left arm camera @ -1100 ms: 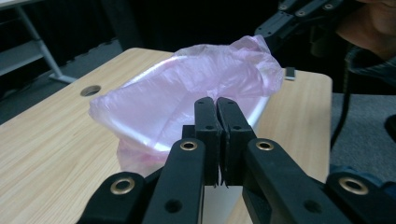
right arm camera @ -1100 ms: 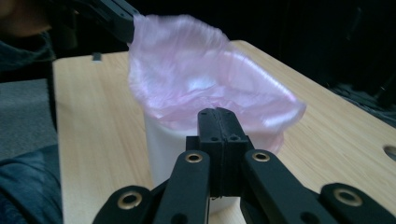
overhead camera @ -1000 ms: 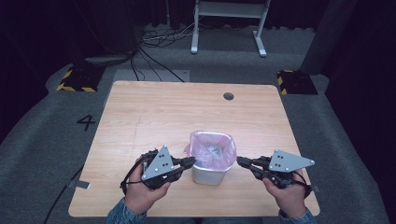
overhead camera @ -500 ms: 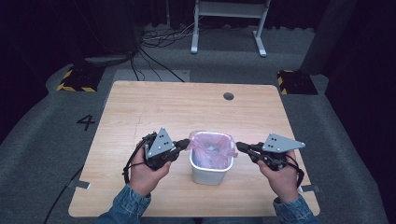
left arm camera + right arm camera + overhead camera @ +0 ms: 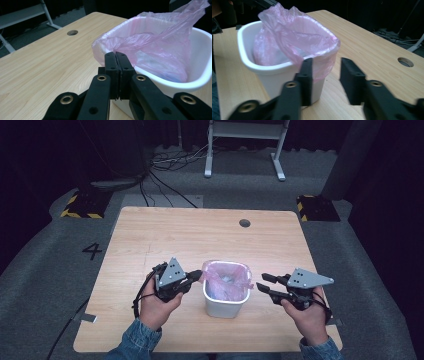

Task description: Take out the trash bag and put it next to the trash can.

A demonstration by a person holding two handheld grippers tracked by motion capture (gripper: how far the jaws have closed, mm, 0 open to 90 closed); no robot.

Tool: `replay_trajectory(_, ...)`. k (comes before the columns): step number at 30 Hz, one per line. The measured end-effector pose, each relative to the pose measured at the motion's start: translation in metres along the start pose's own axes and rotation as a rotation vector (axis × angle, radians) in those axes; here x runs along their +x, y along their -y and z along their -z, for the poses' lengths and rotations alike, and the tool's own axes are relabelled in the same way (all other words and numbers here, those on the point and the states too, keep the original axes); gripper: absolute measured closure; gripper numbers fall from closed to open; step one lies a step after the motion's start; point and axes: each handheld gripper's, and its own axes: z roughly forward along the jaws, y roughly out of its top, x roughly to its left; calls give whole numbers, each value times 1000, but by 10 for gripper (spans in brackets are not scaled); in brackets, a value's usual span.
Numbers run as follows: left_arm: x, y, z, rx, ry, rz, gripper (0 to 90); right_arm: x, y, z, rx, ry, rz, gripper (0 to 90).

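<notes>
A white bin [image 5: 225, 304] stands at the table's near middle, lined with a pink bag [image 5: 228, 276] whose film is rumpled and partly folded over the rim. My left gripper [image 5: 196, 276] is shut at the bin's left rim, and in the left gripper view its tips [image 5: 115, 55] pinch the bag's edge [image 5: 140, 42] where it drapes over the bin [image 5: 200, 75]. My right gripper [image 5: 263, 284] is open just right of the bin. In the right gripper view [image 5: 325, 67] one jaw overlaps the bag-covered corner [image 5: 324, 47] of the bin [image 5: 274, 82], and nothing lies between the jaws.
The wooden table [image 5: 160, 240] has a round cable hole [image 5: 244, 223] at the far right. A piece of tape [image 5: 90, 318] marks the near left edge. White desk legs [image 5: 242, 140] and floor cables stand beyond the table.
My left gripper has shifted forward along the bin's left side to the bag's edge. My right gripper has drawn a little closer to the bin. The bin has stayed in place.
</notes>
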Motion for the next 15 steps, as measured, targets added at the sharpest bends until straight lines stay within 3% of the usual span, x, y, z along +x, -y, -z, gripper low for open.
replay_trajectory(3, -3, -1, 3, -13, 14, 12, 789, 8, -4, 3, -20, -50, 9, 479)
replay_trajectory(6, -6, 0, 5, -18, 20, -3, 534, 18, -10, 0, -23, -97, 49, 442)
replay_trajectory(8, -7, 0, 6, -12, 31, -15, 470, 22, -13, -6, -9, -104, 80, 474)
replay_trajectory(9, -8, 1, 6, -15, 31, -18, 451, 23, -14, -7, -4, -98, 94, 571)
replay_trajectory(10, -7, 1, 6, -13, 31, -16, 465, 23, -15, -9, 1, -92, 103, 675)
replay_trajectory(12, -5, 1, 6, -5, 26, -13, 649, 20, -17, -10, 3, -88, 94, 804)
replay_trajectory(15, -2, -1, 5, -16, 41, 8, 848, 15, -22, -10, -15, -64, 82, 859)
